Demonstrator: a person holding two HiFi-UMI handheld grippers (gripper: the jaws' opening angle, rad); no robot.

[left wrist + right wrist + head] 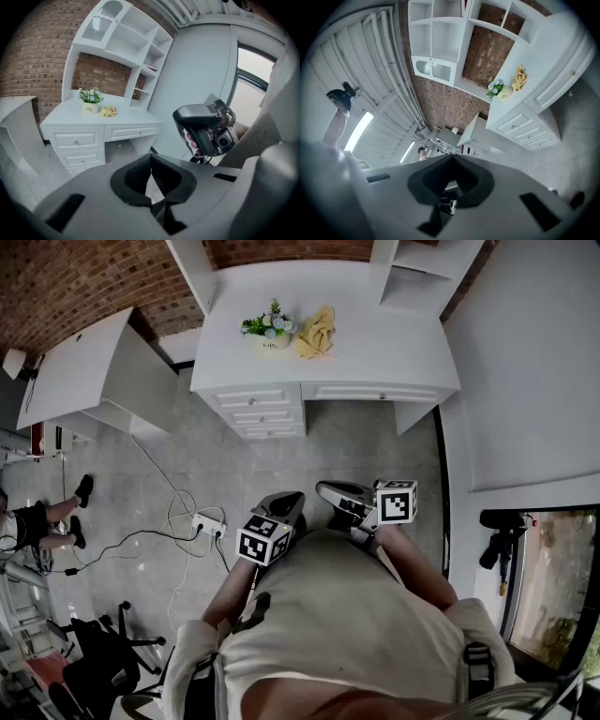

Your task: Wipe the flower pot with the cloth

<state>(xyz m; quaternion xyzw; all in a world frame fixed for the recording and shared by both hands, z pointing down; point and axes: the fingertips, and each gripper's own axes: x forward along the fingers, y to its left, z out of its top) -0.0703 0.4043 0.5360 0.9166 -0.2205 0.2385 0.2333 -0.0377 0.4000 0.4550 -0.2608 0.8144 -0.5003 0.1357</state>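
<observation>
- Closest in, the wearer's torso [347,624] in a pale shirt fills the bottom of the head view; both grippers are held just in front of it, over the grey tiled floor [375,451]
- far left, another person's legs [58,517] in dark shoes; nearer the middle, a white power strip [208,524] with trailing cables lies on the tiles
- left gripper [286,504] tilts downward; its jaws are together with nothing between them
- flower pot [273,340], small and pale with white and blue flowers, stands upright on the white desk [394,348], well apart from both grippers; three drawers [267,413] sit below it
- yellow cloth [317,332] lies crumpled just beside the pot, on its right; whether they touch I cannot tell
- right gripper [330,491] is held level; its jaws are closed and empty
- far right, a window [553,577]
</observation>
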